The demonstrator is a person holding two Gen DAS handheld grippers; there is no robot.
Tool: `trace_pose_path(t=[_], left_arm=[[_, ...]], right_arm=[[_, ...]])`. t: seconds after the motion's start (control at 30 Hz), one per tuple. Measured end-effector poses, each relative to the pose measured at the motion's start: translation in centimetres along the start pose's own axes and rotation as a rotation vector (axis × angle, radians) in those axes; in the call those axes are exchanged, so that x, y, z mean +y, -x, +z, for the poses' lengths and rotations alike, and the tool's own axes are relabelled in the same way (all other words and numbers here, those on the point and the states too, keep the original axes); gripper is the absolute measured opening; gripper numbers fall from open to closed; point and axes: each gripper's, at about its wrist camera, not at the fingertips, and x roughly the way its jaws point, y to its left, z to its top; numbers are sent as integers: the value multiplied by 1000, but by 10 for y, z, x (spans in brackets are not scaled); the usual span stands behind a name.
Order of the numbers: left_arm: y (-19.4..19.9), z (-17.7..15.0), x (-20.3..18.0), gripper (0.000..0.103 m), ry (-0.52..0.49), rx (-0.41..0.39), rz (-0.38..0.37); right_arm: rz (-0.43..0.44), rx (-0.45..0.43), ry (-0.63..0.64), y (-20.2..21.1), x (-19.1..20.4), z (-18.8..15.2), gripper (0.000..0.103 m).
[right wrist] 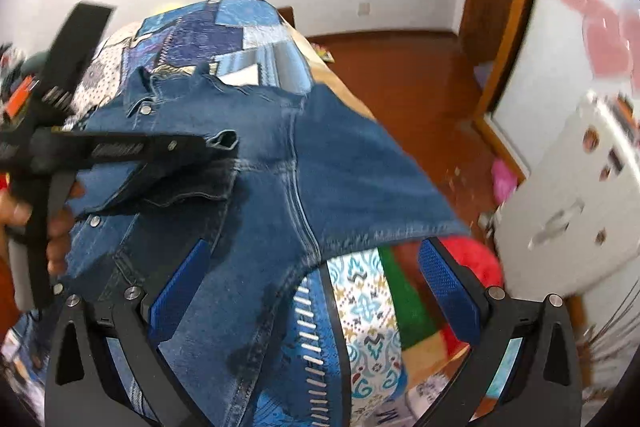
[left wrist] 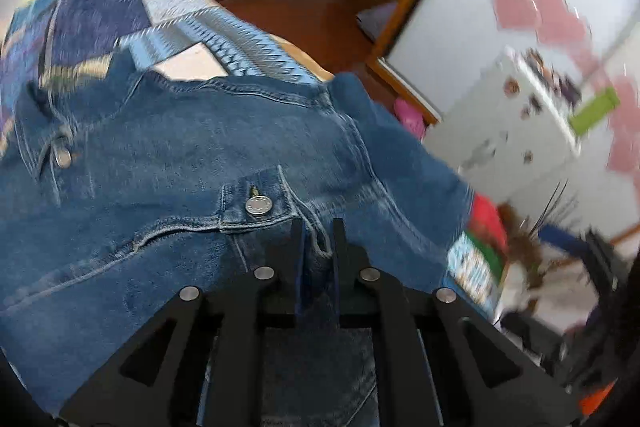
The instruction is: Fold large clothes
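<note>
A blue denim jacket (left wrist: pixel 168 163) with metal buttons lies spread on a bed covered by a patchwork quilt (left wrist: pixel 120 11). My left gripper (left wrist: pixel 318 239) is shut on a fold of the denim just below a buttoned cuff (left wrist: pixel 258 205). From the right wrist view, the left gripper (right wrist: pixel 212 145) comes in from the left, held by a hand (right wrist: pixel 60 227), with a pinch of denim jacket (right wrist: pixel 340 179) at its tips. My right gripper (right wrist: pixel 316 267) hangs open over the jacket's near hem. Its blue pads (right wrist: pixel 448 287) are wide apart and touch nothing.
The quilt (right wrist: pixel 360 327) shows below the hem. To the right of the bed are a brown wooden floor (right wrist: pixel 400 75), a wooden door frame (right wrist: pixel 500 27), a white cabinet (right wrist: pixel 580 195) with stickers, a pink thing (right wrist: pixel 502 177) on the floor and something red and fuzzy (right wrist: pixel 476 259).
</note>
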Motion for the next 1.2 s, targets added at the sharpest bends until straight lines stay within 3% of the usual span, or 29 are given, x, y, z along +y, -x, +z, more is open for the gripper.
trace_pose_path(t=[0.1, 0.13, 0.23, 0.33, 0.5, 0.73, 0.9, 1.03, 1.2], left_arm=[[15, -3, -20, 16, -93, -11, 2], [22, -4, -23, 23, -108, -26, 2], [49, -4, -20, 59, -99, -88, 52], [74, -10, -2, 61, -87, -161, 135], [85, -29, 46, 64, -36, -153, 304], [83, -76, 135, 64, 237, -88, 400], [87, -101, 166, 64, 326, -82, 437], [94, -115, 178, 64, 386, -94, 392], [94, -123, 185, 64, 389, -92, 421]], right_arm=[[5, 26, -31, -7, -8, -4, 103], [4, 35, -38, -10, -11, -4, 103], [13, 51, -65, -12, -23, -4, 103], [52, 67, -117, -15, -40, 0, 103], [59, 90, -199, -24, -69, 7, 103], [170, 197, -315, -61, -94, 8, 103], [217, 250, -380, -90, -101, 5, 103], [228, 247, -429, -107, -109, 12, 103], [193, 230, -444, -137, -115, 15, 103]])
